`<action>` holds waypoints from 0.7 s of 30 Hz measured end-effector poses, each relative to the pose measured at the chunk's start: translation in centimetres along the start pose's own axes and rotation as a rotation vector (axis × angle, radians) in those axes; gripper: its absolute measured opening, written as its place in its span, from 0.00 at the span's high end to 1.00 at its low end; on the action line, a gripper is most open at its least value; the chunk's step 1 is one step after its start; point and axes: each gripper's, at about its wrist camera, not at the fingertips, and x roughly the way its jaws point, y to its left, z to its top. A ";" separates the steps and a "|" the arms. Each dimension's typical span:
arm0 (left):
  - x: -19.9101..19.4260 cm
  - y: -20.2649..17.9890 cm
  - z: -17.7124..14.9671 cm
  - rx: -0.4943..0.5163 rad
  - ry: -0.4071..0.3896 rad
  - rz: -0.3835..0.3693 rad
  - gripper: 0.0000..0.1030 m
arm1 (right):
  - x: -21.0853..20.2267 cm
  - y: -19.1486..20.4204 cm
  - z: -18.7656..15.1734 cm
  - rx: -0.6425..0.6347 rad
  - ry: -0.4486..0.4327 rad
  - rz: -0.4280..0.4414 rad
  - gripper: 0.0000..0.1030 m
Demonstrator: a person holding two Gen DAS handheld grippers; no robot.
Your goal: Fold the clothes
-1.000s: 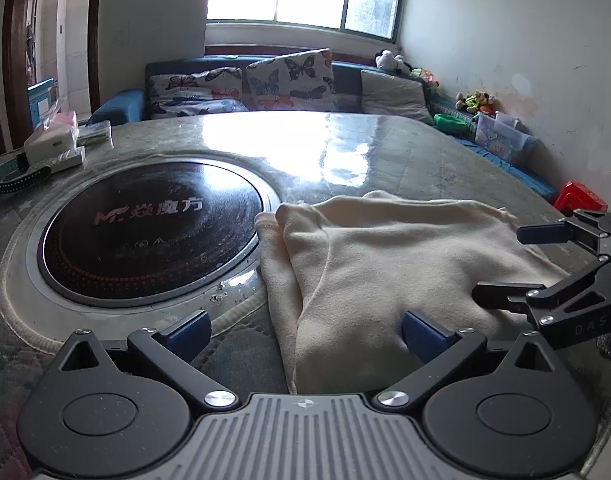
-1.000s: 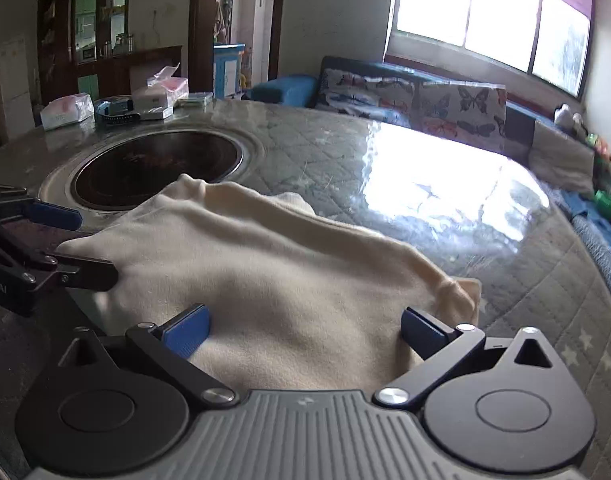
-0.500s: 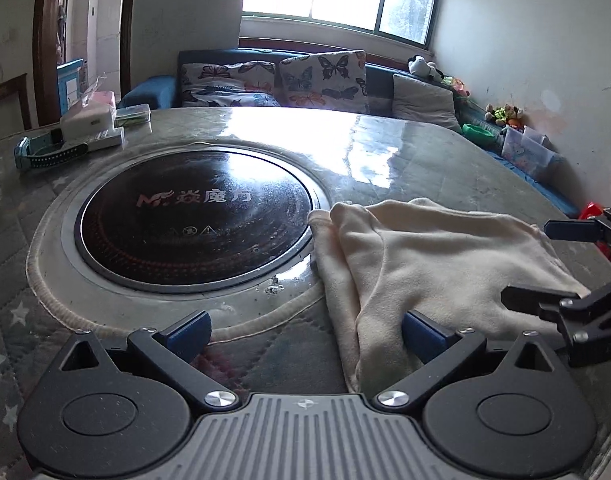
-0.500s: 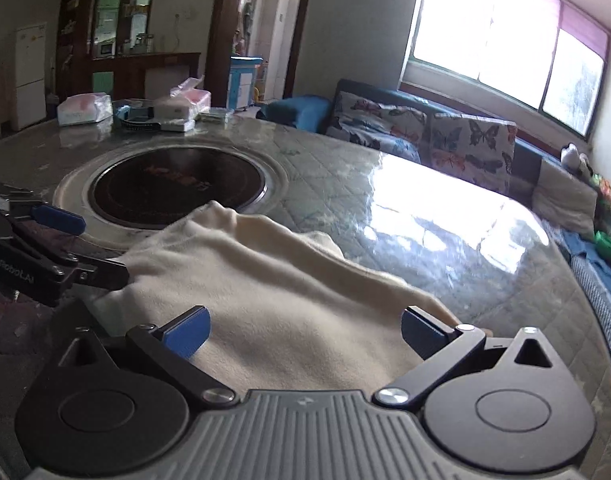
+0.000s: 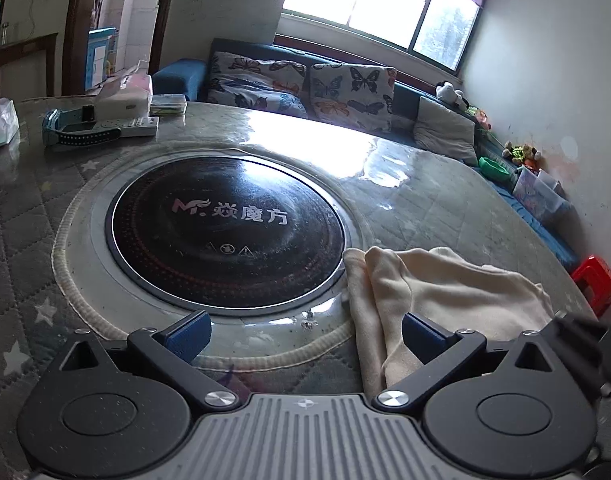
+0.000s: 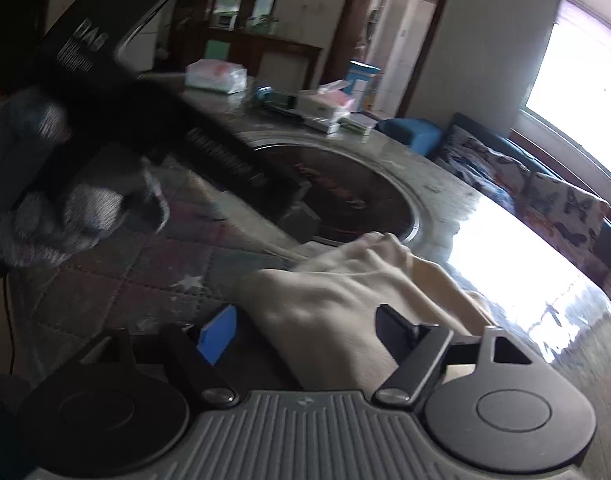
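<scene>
The left tongs [image 5: 303,330] stand spread wide, with nothing between the blue pads [image 5: 188,332]. In the left wrist view they hang over the near rim of the round black cooktop [image 5: 225,236] set into the bench [image 5: 445,204]. The cream garment [image 5: 445,288] lies folded on the bench at the right of this view, its left edge touching the cooktop rim and running under the right-hand finger of the left tongs. Only this view shows the red stool [image 5: 595,284] beyond the bench edge, the toys along the wall and the whole printed face of the cooktop. A white remote [image 5: 125,126] and a tissue box [image 5: 123,94] sit at the far left of the bench.

The right wrist view is tilted and partly blurred. At its left, the body of the other tool and a person's gloved hand [image 6: 41,216] fill the frame; the left wrist view shows neither that hand nor the glove. The right tongs [image 6: 307,330] are closing, and the garment [image 6: 345,292] lies between the fingers; the pads are not yet pressing on it. The blue pad [image 6: 219,334] stands just beside the cloth's left edge. In this view the garment sits at the near side of the bench, bunched into a ridge near the cooktop [image 6: 345,196]. A plastic-wrapped tissue pack [image 6: 215,74] appears only here, at the far bench edge.
</scene>
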 end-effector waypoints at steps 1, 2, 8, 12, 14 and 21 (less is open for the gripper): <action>0.0 0.2 0.1 -0.015 0.004 -0.006 0.00 | 0.4 0.4 0.2 -0.016 0.006 0.004 0.38; 0.0 0.3 0.2 -0.033 0.013 -0.016 0.00 | 0.7 0.8 0.3 -0.031 0.012 0.007 0.39; 0.7 0.9 0.5 -0.152 0.067 -0.094 0.00 | 1.5 1.6 0.7 -0.087 0.020 -0.022 0.63; 1.3 0.5 0.8 -0.202 0.094 -0.134 0.00 | 1.1 0.6 0.9 -0.031 0.001 -0.014 0.86; 1.8 0.4 1.0 -0.237 0.117 -0.155 0.00 | 0.6 -0.3 1.0 0.017 -0.014 0.006 0.88; 3.5 0.1 1.4 -0.382 0.168 -0.227 0.00 | -1.9 -3.4 1.1 0.191 -0.090 0.054 0.93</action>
